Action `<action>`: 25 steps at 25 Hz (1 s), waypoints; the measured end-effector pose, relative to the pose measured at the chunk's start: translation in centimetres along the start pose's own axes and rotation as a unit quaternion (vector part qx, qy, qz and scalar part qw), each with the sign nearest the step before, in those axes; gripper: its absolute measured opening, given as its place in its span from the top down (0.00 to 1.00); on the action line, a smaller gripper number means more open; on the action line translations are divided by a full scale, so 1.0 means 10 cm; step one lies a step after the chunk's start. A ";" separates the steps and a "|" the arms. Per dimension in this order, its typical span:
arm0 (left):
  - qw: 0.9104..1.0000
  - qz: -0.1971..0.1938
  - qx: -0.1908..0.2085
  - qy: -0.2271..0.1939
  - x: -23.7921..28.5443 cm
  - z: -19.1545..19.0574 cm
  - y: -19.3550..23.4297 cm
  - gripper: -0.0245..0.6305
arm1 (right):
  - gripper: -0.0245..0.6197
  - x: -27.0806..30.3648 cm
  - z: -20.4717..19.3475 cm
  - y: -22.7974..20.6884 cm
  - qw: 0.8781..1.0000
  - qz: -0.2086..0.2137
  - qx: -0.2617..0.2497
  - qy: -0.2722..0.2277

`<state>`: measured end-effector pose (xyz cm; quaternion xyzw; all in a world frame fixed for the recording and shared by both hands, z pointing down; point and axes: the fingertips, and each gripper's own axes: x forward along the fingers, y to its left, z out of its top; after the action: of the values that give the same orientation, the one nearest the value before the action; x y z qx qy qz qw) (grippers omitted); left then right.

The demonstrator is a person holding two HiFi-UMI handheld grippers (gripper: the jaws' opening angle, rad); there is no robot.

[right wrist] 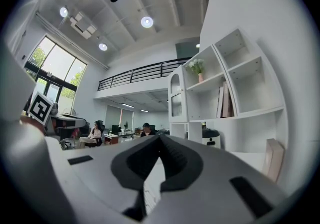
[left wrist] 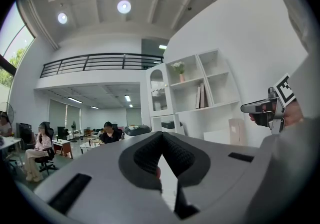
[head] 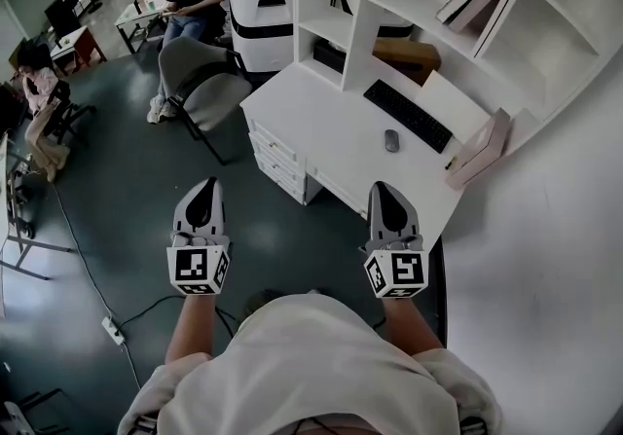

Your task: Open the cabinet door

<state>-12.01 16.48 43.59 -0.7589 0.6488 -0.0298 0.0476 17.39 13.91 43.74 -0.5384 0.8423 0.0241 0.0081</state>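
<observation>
**Cabinet door untouched, both claws shut and empty**

The arched glass-paned cabinet door (left wrist: 158,91) is at the left end of the white wall shelf unit (head: 545,44), above the white desk (head: 321,131). It looks closed, though it's pretty small in every view, so I'm not sure. The left gripper (head: 205,186) and right gripper (head: 383,188) are side by side, well apart from that door. Both have their jaws pressed together with nothing in them. A black keyboard (head: 409,115) and a grey mouse (head: 391,140) lie on the desk.
</observation>
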 end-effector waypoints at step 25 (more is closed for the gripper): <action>0.999 -0.031 -0.023 -0.003 1.82 -0.33 1.12 0.96 | 0.96 2.01 -0.22 -0.02 0.999 -0.030 -0.019 0.025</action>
<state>-20.54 -3.33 45.37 -0.7794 0.6255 -0.0141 0.0311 9.15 -4.49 45.13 -0.5639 0.8251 0.0261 -0.0220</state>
